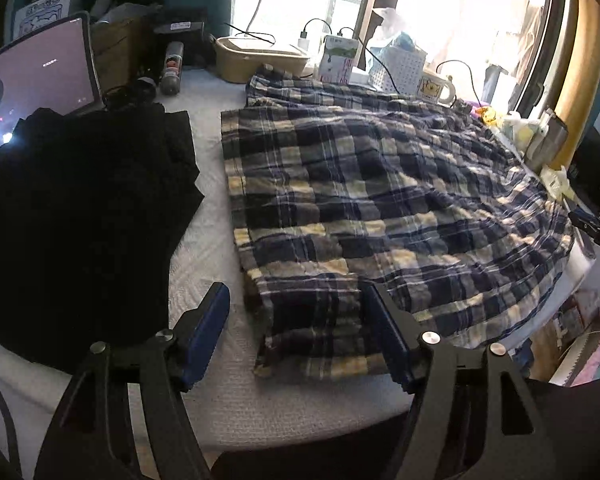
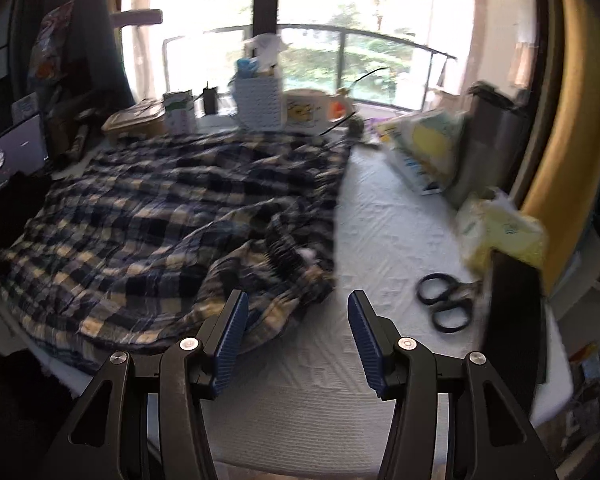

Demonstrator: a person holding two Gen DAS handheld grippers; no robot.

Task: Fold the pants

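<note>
Both grippers hang with jaws apart over plaid pants on the worktop.
Left gripper (image 1: 296, 332) and right gripper (image 2: 298, 328) grasp nothing; the plaid pants (image 1: 380, 216) lie spread across the white-covered worktop (image 2: 380, 232). Only the left view shows folded black clothing (image 1: 80, 216) beside them; only the right view shows black-handled scissors (image 2: 446, 300). Label writing is unreadable.

Backlit by blown-out window (image 2: 372, 20), left side dim, right wrist view motion-blurred, fisheye bending and dark vignette at edges
</note>
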